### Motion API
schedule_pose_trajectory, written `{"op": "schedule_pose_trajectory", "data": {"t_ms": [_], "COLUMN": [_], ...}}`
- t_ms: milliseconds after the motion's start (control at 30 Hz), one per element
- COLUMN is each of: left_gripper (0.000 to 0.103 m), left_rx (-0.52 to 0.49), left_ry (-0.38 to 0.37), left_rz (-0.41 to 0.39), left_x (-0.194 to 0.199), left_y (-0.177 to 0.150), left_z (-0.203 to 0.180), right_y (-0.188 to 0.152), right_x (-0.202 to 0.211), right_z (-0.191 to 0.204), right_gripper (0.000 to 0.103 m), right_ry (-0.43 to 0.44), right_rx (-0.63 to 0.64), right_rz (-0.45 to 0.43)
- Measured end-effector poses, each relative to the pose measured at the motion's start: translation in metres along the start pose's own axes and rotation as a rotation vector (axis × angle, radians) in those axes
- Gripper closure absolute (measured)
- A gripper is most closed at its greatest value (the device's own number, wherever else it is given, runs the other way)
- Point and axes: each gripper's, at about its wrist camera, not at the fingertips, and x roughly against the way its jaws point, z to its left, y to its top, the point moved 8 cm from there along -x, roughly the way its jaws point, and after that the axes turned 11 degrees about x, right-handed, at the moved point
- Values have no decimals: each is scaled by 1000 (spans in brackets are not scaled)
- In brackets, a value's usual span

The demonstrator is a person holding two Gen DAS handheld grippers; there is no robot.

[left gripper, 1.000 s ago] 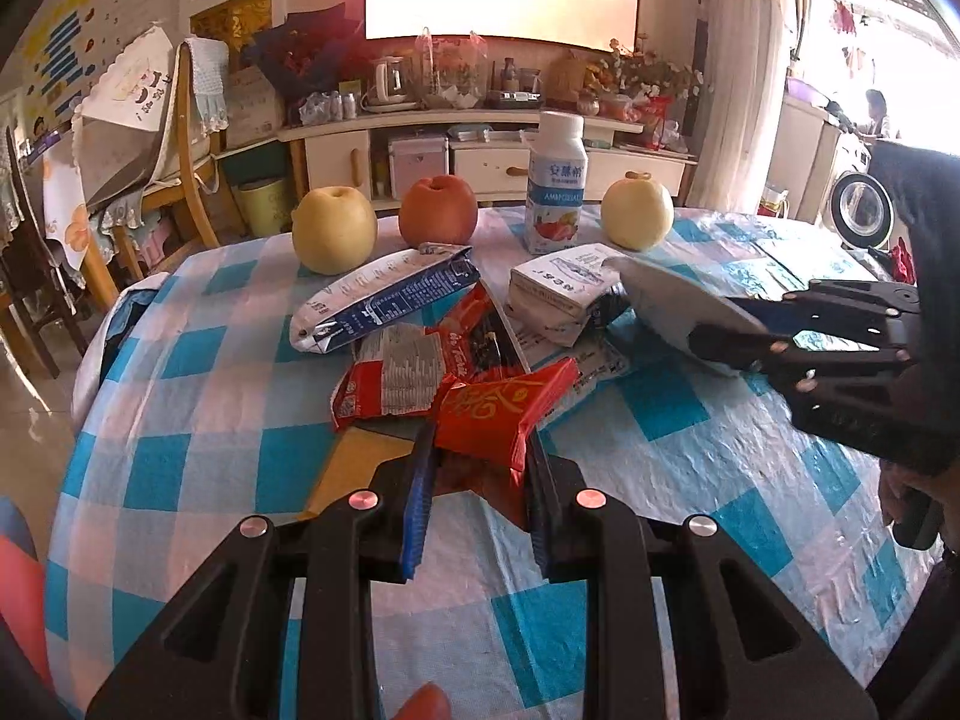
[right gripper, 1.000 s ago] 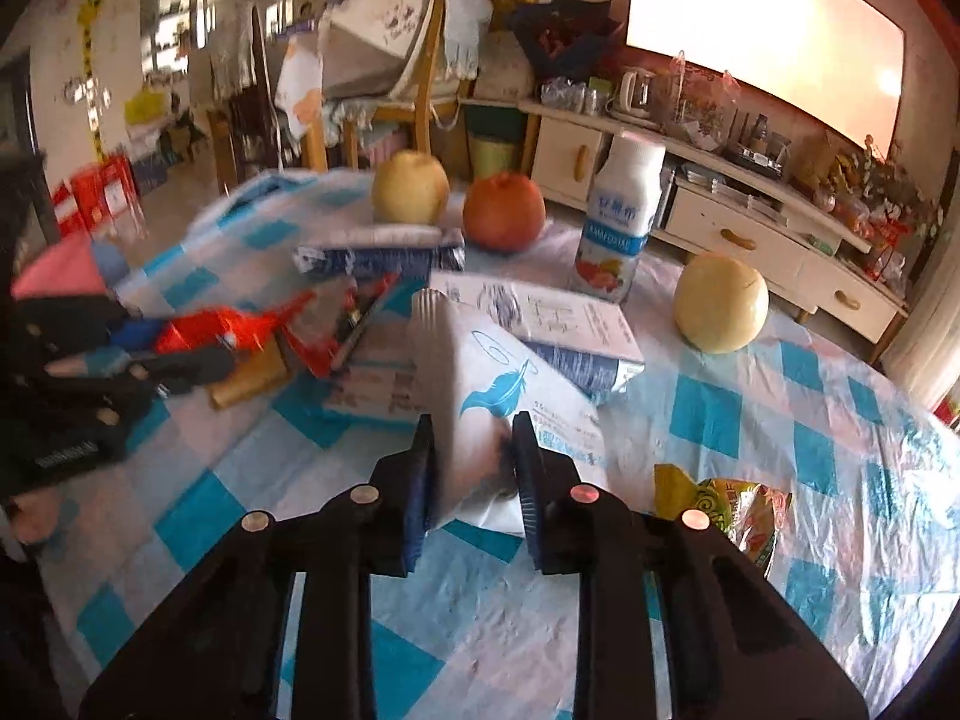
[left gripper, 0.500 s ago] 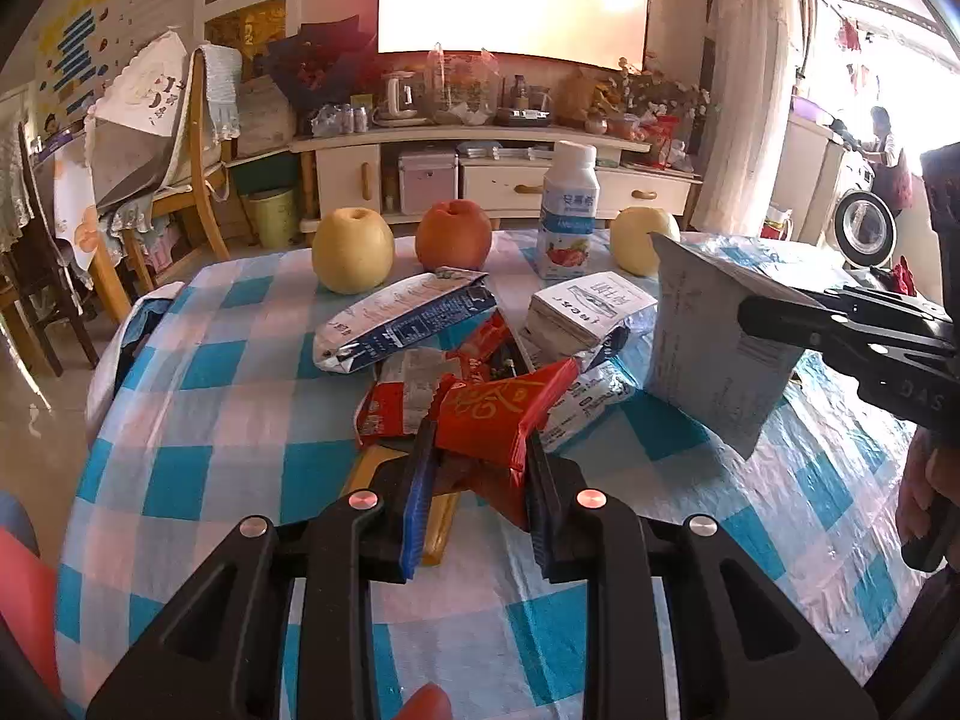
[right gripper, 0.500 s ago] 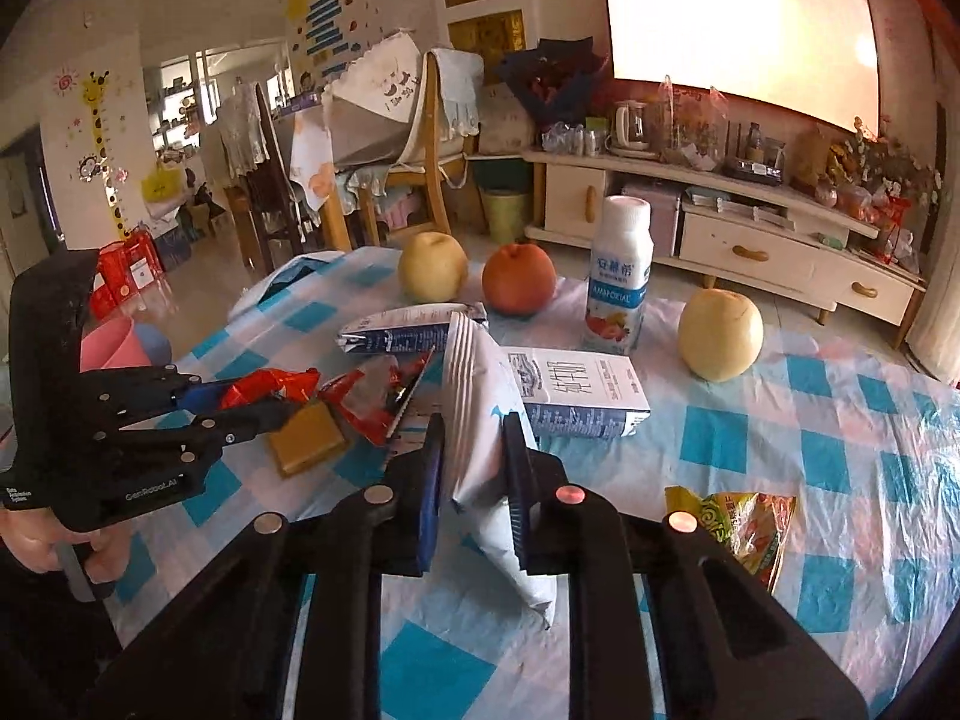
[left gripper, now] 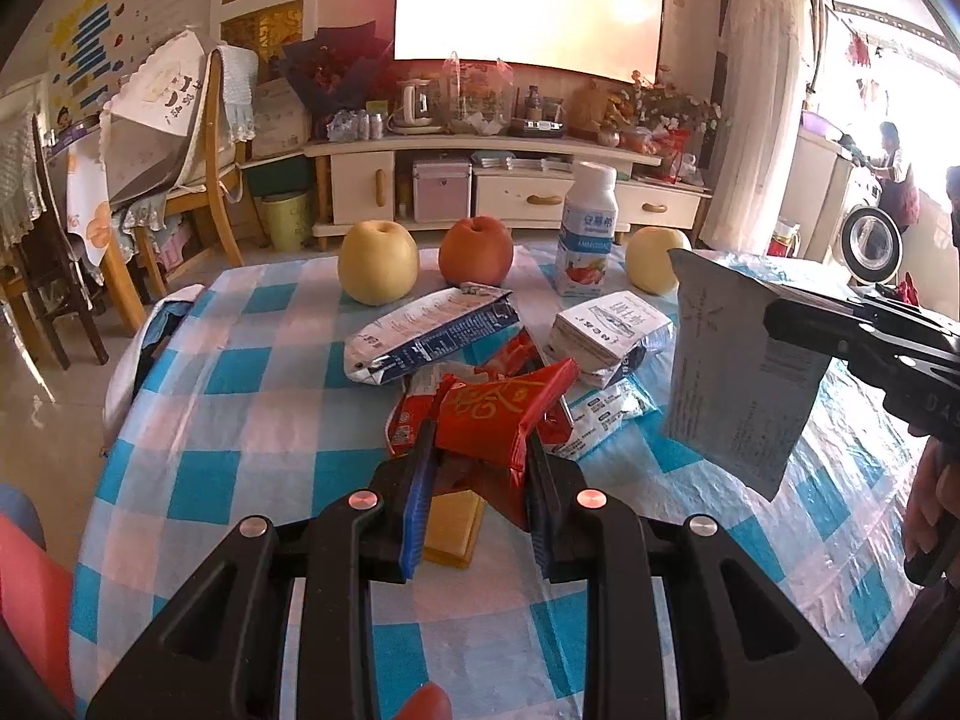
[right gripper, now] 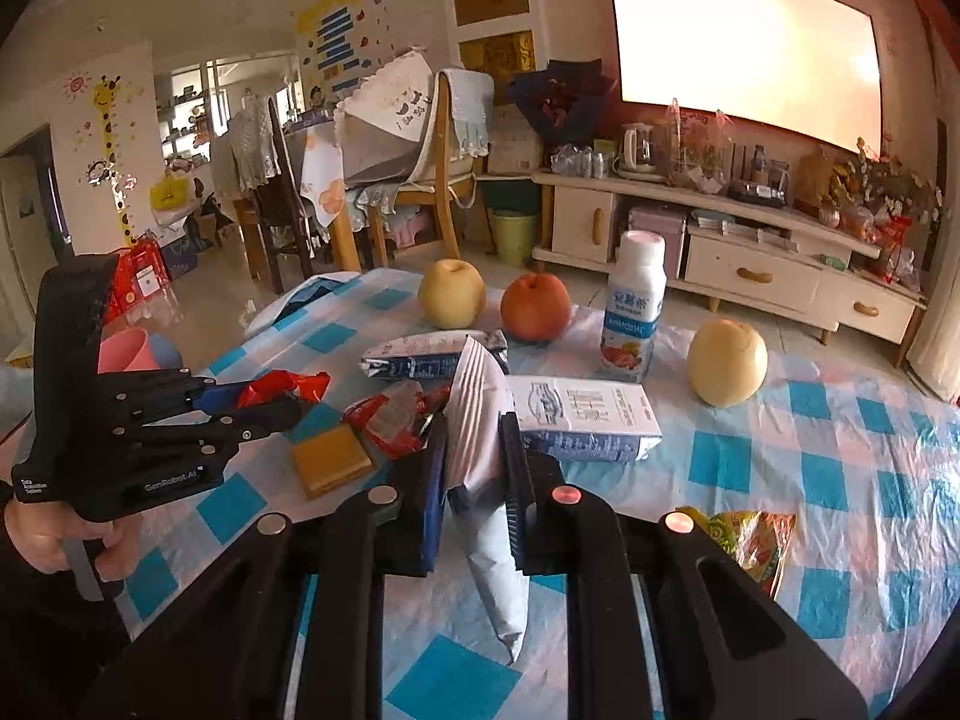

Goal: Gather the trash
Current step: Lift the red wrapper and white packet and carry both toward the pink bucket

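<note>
My left gripper (left gripper: pixel 477 450) is shut on a red snack wrapper (left gripper: pixel 504 414) and holds it above the table; it also shows in the right wrist view (right gripper: pixel 282 399). My right gripper (right gripper: pixel 474 438) is shut on a white-and-grey flattened bag (right gripper: pixel 480 456), held upright above the table; the bag also shows in the left wrist view (left gripper: pixel 738 372). On the checked tablecloth (left gripper: pixel 240 420) lie a blue-and-white pouch (left gripper: pixel 432 330), a flattened white carton (left gripper: pixel 606 330), another red wrapper (right gripper: pixel 390 420) and a yellow-green wrapper (right gripper: pixel 750 540).
Two yellow apples (left gripper: pixel 378 261) (left gripper: pixel 651 258), a red apple (left gripper: pixel 476 249) and a yogurt bottle (left gripper: pixel 585 234) stand at the table's far side. A yellow block (right gripper: pixel 330 459) lies near the wrappers. A chair (left gripper: pixel 198 180) and a cabinet (left gripper: pixel 480 186) stand behind the table.
Both grippers have risen and pulled back from the table with their wrappers. The white bag has lifted off the table and now hangs upright.
</note>
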Motion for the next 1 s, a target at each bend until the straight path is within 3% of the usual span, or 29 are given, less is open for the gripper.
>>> {"op": "schedule_pose_trajectory", "data": {"t_ms": [367,1000], "left_gripper": [74,74], "left_rx": [30,61], "left_ry": [22,155], "left_rz": [-31,-134], "left_x": [18,92], "left_y": [7,27], "left_z": [16,59], "right_y": [17,77], "right_x": [12,31], "right_z": [16,73], "right_gripper": [85,85], "right_ry": [-9,44], "right_rx": [22,100], "right_rz": [-19,-94]}}
